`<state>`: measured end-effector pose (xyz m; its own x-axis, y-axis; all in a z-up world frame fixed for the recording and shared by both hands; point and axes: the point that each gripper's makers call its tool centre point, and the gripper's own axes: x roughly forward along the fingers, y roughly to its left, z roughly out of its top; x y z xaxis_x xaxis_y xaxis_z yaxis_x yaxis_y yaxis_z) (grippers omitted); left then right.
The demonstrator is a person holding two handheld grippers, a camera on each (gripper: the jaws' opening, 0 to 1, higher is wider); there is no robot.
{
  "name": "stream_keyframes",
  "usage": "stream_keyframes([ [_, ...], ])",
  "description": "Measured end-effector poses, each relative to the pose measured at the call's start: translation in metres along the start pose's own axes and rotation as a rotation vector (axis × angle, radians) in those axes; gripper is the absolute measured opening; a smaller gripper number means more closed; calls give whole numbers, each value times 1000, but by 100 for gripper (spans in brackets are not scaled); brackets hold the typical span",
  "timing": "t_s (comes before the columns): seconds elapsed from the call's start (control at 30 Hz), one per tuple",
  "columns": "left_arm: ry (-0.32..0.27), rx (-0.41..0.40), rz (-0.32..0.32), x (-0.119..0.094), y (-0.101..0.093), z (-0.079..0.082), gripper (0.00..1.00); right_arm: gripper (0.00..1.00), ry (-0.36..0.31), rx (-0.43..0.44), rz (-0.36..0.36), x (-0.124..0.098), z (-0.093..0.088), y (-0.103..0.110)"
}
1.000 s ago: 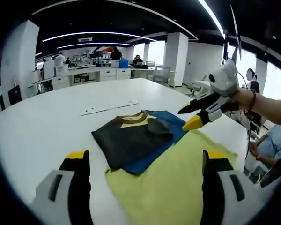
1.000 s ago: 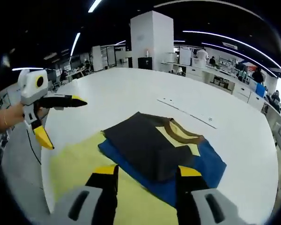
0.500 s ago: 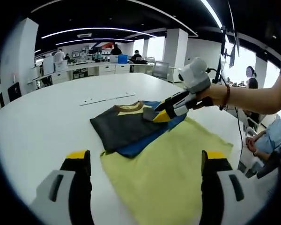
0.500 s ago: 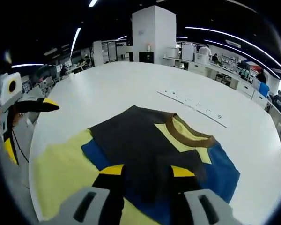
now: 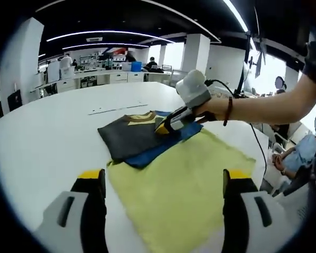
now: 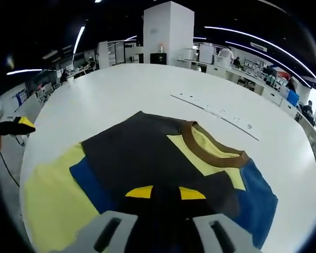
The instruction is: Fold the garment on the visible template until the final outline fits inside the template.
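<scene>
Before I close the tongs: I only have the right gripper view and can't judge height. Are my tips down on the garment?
Observer: Yes. In the left gripper view, the right gripper has its tips on the garment's dark top fold, beside the collar.
Operator: How much template is free?
Observer: Most of the yellow template lies bare, stretching from the garment toward the left gripper.
Operator: And the left tongs?
Observer: Open, spread wide, holding nothing.

left claw (image 5: 160, 182) jaws wide apart | right claw (image 6: 166, 193) jaws narrowly parted
</scene>
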<state>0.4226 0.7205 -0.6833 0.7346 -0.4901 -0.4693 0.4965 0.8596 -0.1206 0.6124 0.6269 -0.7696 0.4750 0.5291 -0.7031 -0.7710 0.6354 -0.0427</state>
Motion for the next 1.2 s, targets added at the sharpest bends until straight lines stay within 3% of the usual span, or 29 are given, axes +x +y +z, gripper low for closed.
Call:
stream_keyframes([
  [0.1, 28, 29, 15, -2, 4, -4, 88, 1, 2, -12, -37, -1, 0, -6],
  [0.3, 35, 25, 3, -3, -1, -7, 85, 0, -8, 31, -35, -5, 1, -9],
  [0.53, 32, 50, -5, -4, -6, -1, 84, 0, -73, 56, -78, -37, 8, -20],
  [0.77, 24, 60, -6, -5, -7, 3, 83, 0, -118, 117, -183, -72, 2, -41],
  [0.97, 38, 74, -11, -8, -9, 1, 83, 0, -132, 210, -271, -98, -18, -52],
  [1.2, 34, 98, -15, -13, -12, 7, 83, 0, -77, 350, -338, -113, -64, -55],
])
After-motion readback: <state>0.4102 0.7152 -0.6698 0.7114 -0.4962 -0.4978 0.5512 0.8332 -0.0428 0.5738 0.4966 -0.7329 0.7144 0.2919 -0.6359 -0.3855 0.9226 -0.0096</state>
